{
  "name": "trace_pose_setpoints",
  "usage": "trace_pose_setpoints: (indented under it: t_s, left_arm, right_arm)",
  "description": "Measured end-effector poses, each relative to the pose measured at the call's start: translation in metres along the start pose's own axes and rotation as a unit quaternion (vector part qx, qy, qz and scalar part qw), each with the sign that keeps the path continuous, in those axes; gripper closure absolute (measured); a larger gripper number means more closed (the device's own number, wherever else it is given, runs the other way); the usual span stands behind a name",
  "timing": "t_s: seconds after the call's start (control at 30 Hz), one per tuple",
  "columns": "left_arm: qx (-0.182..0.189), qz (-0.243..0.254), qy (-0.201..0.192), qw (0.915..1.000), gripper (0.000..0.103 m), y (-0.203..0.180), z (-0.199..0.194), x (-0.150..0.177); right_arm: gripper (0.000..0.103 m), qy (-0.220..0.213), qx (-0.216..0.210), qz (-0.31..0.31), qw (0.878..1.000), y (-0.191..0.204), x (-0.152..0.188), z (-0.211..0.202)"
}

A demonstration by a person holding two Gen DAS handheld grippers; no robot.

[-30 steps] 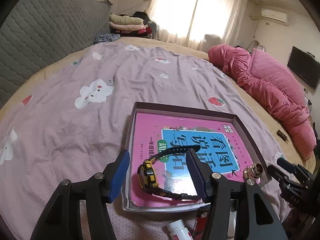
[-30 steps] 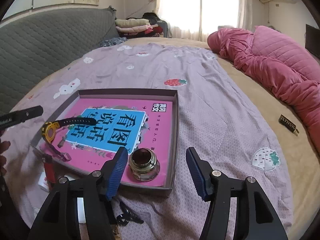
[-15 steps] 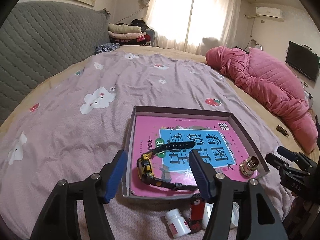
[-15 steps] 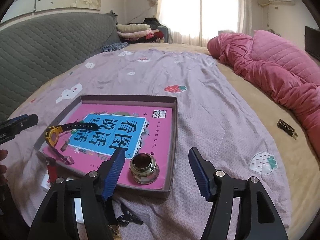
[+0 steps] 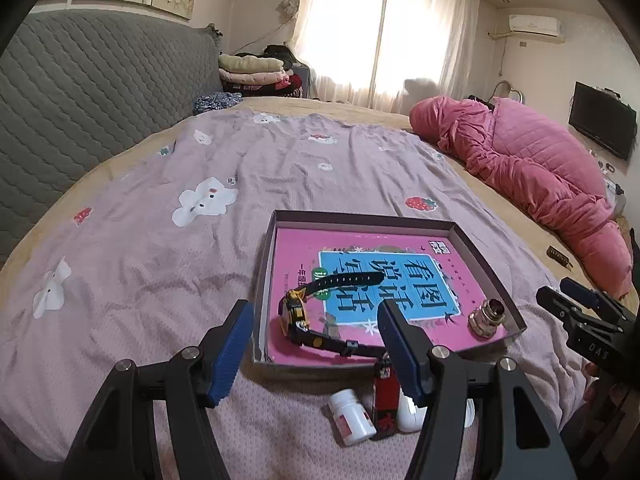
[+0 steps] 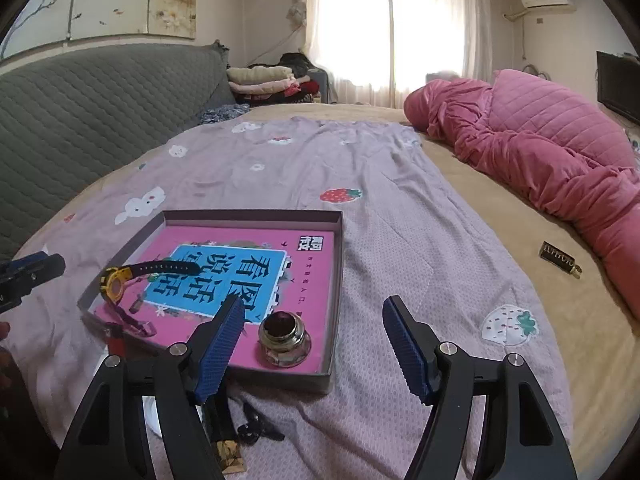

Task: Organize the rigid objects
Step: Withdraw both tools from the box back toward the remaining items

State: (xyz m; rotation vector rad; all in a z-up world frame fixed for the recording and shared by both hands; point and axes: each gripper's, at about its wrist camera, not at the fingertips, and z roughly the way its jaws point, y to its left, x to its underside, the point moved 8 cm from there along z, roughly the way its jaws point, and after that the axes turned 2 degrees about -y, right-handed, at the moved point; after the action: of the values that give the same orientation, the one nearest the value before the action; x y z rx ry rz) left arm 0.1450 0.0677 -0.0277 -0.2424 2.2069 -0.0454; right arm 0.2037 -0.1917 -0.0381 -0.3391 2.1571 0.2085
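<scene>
A shallow cardboard box point(image 5: 264, 276) lies on the bed with a pink book point(image 5: 400, 248) flat inside it. On the book rest a yellow-and-black watch point(image 5: 295, 314) and a metal threaded fitting point(image 5: 486, 320). My left gripper point(image 5: 314, 320) hovers open just before the box, over the watch, its pads clear of it. In the right wrist view the fitting point(image 6: 284, 336) sits ahead of my right gripper point(image 6: 314, 308). The right jaws are opening and grip nothing. Each gripper shows in the other's view: the right gripper point(image 5: 560, 294) and the left gripper point(image 6: 40, 266).
In front of the box lie a white pill bottle point(image 5: 352, 416), a red lighter point(image 5: 384, 396) and a white object point(image 5: 412, 412). A black clip point(image 6: 256, 428) lies near my right gripper. A dark key tag point(image 6: 558, 258) and a pink quilt point(image 6: 540, 152) lie at the right.
Both grippers have drawn back and up from the box, leaving the watch and the fitting on the book. The small items before the box have come into view. The right jaws stand wider.
</scene>
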Motion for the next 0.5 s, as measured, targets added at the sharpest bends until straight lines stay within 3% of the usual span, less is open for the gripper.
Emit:
trace_pose_setpoints:
  t_s: [0.5]
  left_arm:
    - [0.006, 0.026, 0.006, 0.9996, 0.039, -0.017, -0.021, 0.016]
  right_arm:
    - [0.029, -0.002, -0.031, -0.024, 0.999, 0.030, 0.011, -0.027]
